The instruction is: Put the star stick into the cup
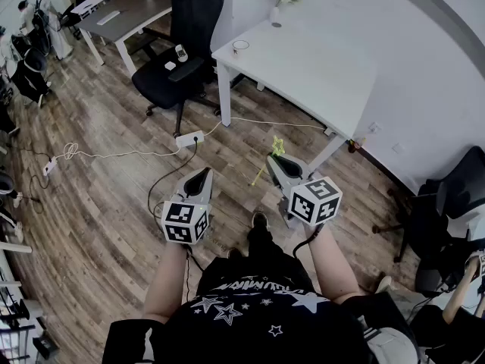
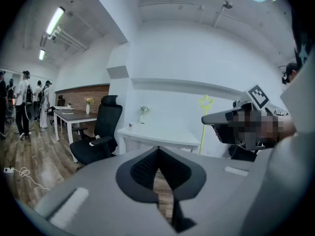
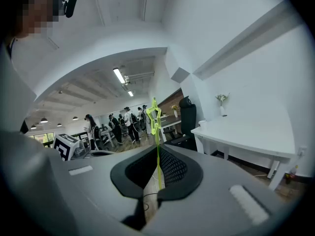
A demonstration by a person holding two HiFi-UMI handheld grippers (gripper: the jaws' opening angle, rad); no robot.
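The star stick (image 1: 277, 146) is a thin yellow-green rod with an outlined star on top. My right gripper (image 1: 274, 159) is shut on its rod, held in the air above the wood floor. In the right gripper view the rod rises from between the jaws of that gripper (image 3: 158, 156) to the star (image 3: 154, 113). A small white cup (image 1: 240, 46) stands on the far corner of the white table (image 1: 318, 67), well away from both grippers. My left gripper (image 1: 203, 173) hangs to the left at about the same height. It (image 2: 158, 150) is shut with nothing in it.
A black office chair (image 1: 186, 59) stands left of the white table. A power strip (image 1: 189, 138) with cables lies on the floor ahead. A vase of flowers (image 1: 276, 14) stands on the table. Another desk (image 1: 125, 14) and several people (image 3: 113, 127) are farther off.
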